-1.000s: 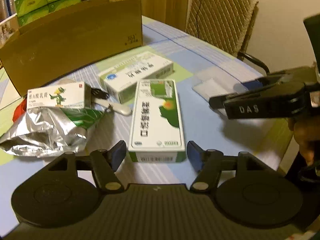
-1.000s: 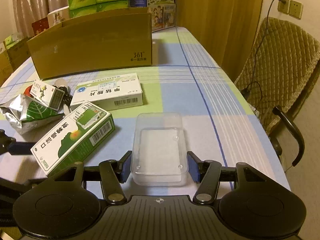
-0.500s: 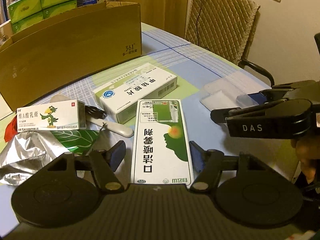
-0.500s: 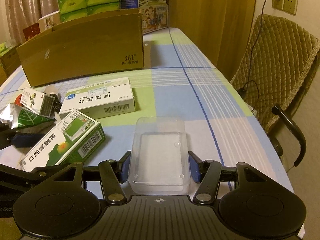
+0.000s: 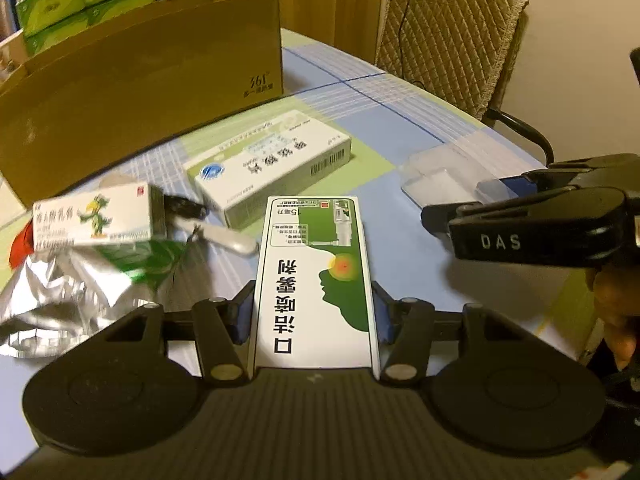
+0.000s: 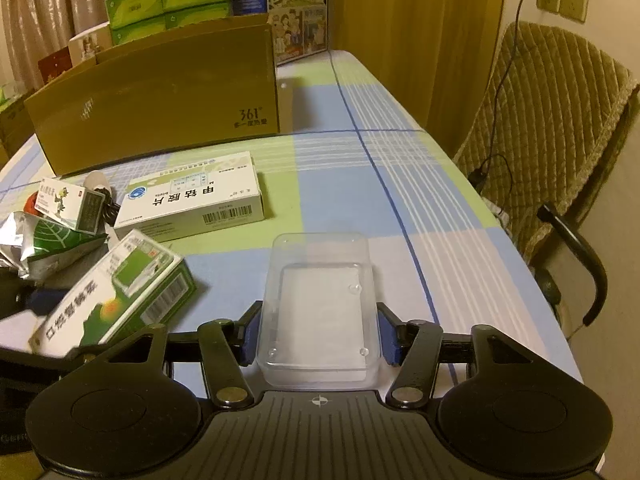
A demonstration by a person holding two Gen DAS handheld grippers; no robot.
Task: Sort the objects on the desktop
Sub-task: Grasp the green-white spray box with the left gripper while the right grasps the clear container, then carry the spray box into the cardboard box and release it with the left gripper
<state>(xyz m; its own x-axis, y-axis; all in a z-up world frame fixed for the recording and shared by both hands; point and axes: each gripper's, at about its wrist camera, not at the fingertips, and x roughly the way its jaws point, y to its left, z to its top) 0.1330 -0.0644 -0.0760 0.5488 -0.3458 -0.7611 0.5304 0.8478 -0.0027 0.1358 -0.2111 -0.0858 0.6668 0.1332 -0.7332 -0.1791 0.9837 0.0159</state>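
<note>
left gripper [image 5: 313, 312] clamped on the tall green-and-white printed carton [image 5: 314, 276], lifted off the blue-green checked tablecloth [image 6: 340, 184]; its near end tilts up in the right view. right gripper [image 6: 318, 334] grips the clear plastic rectangular tray [image 6: 320, 312]. only the left view shows a hand [image 5: 618, 312] w/ the right gripper.

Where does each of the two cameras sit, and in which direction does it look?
Left wrist: sits on the left gripper, looking forward over the green-and-white box between its fingers; the right gripper and a hand show at right.
Right wrist: sits on the right gripper, looking forward over the clear plastic tray toward the cardboard box; its own fingers show.
Shared: green-and-white box, tray, cardboard box, chair.
</note>
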